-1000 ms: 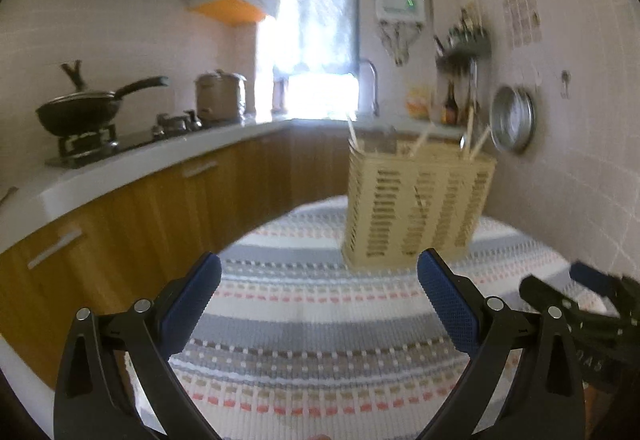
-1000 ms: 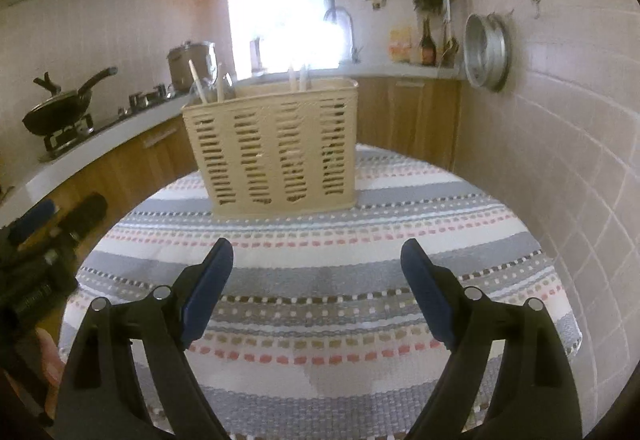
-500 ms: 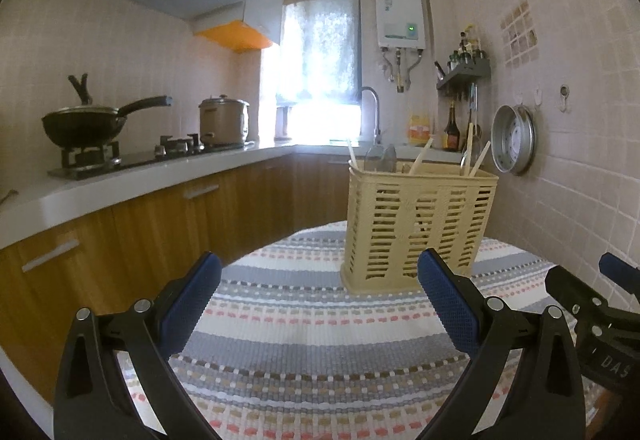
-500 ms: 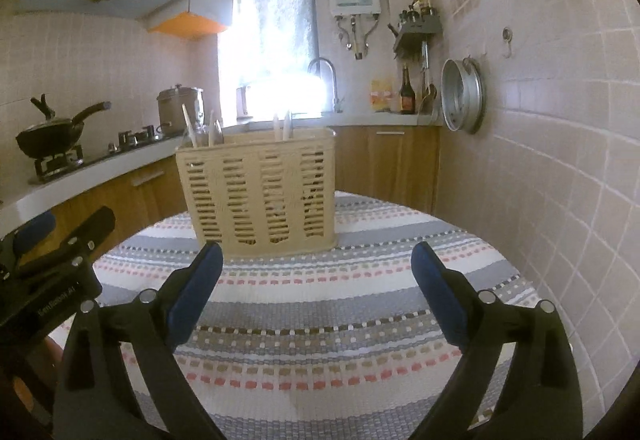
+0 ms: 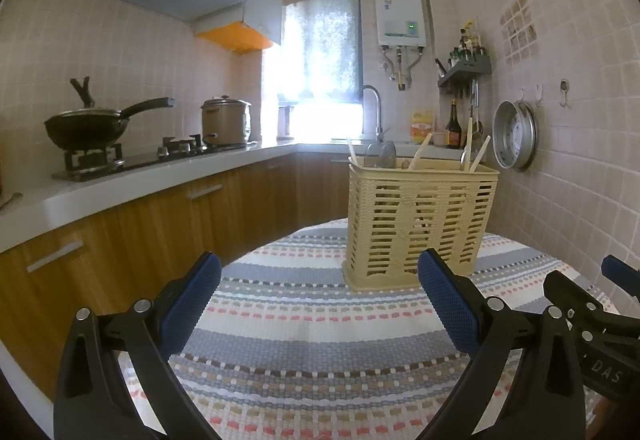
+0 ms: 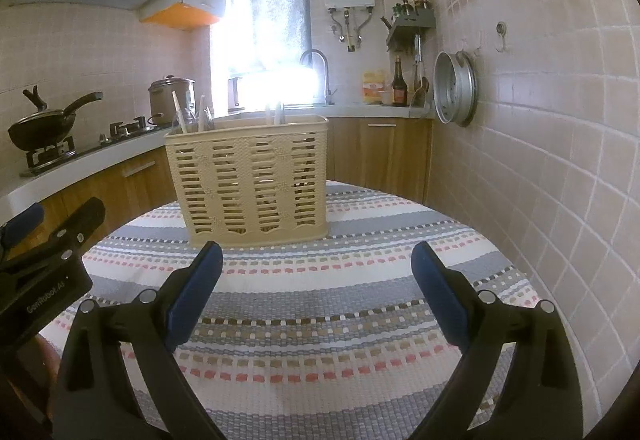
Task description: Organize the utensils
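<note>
Ahead, slatted basket (image 6: pixel 250 179), perhaps chopsticks (image 5: pixel 421 151) inside.

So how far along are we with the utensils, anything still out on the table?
Done: chopsticks and spoons stand in the beige slotted plastic basket on the striped woven tablecloth. In hand: nothing; left gripper and right gripper are both open and empty. Left: no loose utensils show on the cloth, so it looks nearly finished.

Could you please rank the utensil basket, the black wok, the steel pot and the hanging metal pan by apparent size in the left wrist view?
1. utensil basket, nearest the camera
2. black wok
3. steel pot and hanging metal pan look alike
</note>
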A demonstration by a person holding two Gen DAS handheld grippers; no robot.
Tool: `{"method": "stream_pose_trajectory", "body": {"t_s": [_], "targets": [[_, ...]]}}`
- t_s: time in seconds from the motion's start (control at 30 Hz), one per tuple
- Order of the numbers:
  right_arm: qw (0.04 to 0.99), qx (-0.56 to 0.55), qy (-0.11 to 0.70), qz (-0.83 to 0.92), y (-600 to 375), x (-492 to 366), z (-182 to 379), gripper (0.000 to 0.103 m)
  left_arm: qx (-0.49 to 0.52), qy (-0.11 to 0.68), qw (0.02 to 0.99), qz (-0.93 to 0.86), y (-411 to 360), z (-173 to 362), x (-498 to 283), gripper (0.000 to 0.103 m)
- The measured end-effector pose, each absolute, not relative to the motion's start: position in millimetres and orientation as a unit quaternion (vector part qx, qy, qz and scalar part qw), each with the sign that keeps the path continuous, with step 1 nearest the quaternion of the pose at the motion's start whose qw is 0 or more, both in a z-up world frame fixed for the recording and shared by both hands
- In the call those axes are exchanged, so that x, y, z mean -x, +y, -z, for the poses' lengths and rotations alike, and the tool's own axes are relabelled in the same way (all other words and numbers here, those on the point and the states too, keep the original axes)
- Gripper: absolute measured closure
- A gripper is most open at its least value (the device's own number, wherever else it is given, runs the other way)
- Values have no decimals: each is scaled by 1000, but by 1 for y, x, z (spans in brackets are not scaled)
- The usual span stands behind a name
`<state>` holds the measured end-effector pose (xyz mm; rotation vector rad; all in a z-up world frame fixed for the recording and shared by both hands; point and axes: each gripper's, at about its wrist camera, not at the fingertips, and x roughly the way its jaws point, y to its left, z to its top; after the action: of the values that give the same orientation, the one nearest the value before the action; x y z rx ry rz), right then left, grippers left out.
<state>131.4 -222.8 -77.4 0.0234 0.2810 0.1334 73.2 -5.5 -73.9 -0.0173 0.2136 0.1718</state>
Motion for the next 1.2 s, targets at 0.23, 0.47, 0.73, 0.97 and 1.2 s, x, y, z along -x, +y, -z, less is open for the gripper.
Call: {"method": "stream_pose_trajectory", "body": {"t_s": [0.23,0.47,0.73,0.97,1.2], "targets": [[989,2,132,-65,-218,-127,77,12,15,109,991,-80,-5,74,-73,8],[990,11,129,-58,-215,-125,77,12,30,112,990,-82,1,75,-75,8],[991,-10,124,-53,-224,-124,75,12,28,115,989,-84,0,76,-76,8],[988,-45,135,-56,-238,-129,76,12,21,116,990,-84,-3,76,-77,8],[987,-59,138,-56,-243,-131,77,12,20,116,989,-84,-4,76,-77,8]]}}
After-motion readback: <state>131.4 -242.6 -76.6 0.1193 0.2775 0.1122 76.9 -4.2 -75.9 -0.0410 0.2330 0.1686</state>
